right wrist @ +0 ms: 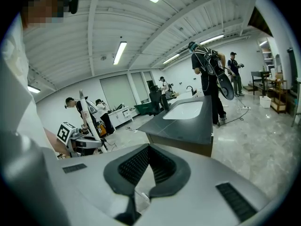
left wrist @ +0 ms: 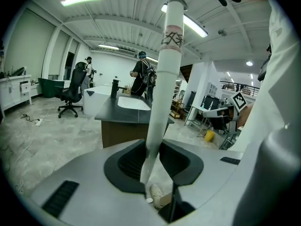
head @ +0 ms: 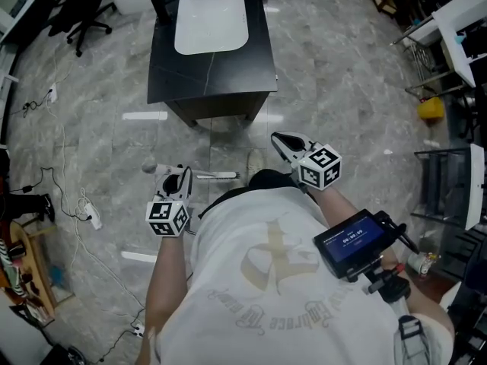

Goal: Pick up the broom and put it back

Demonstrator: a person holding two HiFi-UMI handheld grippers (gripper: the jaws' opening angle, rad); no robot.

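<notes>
The broom's white handle [left wrist: 162, 93] stands nearly upright between the jaws of my left gripper [left wrist: 153, 149], which is shut on it. Its capped top [left wrist: 176, 3] rises high above the jaws. From the head view the handle [head: 217, 176] runs from the left gripper [head: 181, 182] down toward the floor by a shoe; the broom's head is hidden. My right gripper [head: 285, 143] is held out in front on the right, apart from the broom. In its own view the right gripper [right wrist: 149, 149] has its fingertips together and holds nothing. That view also catches the handle [right wrist: 89, 114] at the left.
A dark counter [head: 213, 74] with a white sink basin [head: 211, 20] stands just ahead. An office chair [head: 76, 10] is at the far left, and cables [head: 84, 204] lie on the floor at the left. Racks and a yellow object [head: 430, 109] are at the right. People stand in the background.
</notes>
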